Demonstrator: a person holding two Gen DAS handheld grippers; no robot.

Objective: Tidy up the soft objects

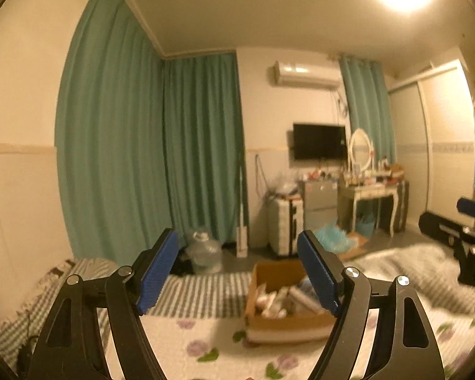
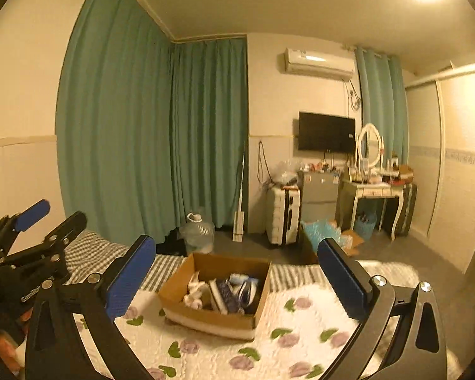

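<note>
An open cardboard box [image 2: 205,318] sits on a floral white bedspread [image 2: 281,345]. It holds several soft items, white and dark blue [image 2: 231,291]. The box also shows in the left wrist view [image 1: 278,319], blurred. My right gripper [image 2: 234,272] is open and empty, held above the bed in front of the box. My left gripper [image 1: 237,269] is open and empty, also raised before the box. The left gripper shows at the left edge of the right wrist view [image 2: 31,231]. The right gripper shows at the right edge of the left wrist view [image 1: 459,231].
A grey striped blanket [image 2: 88,253] lies at the bed's far side, a fluffy grey throw [image 1: 411,269] to the right. Beyond the bed: teal curtains [image 2: 142,142], water jug [image 2: 196,231], suitcase [image 2: 283,215], small fridge [image 2: 319,196], dressing table [image 2: 376,190], wardrobe [image 2: 452,158].
</note>
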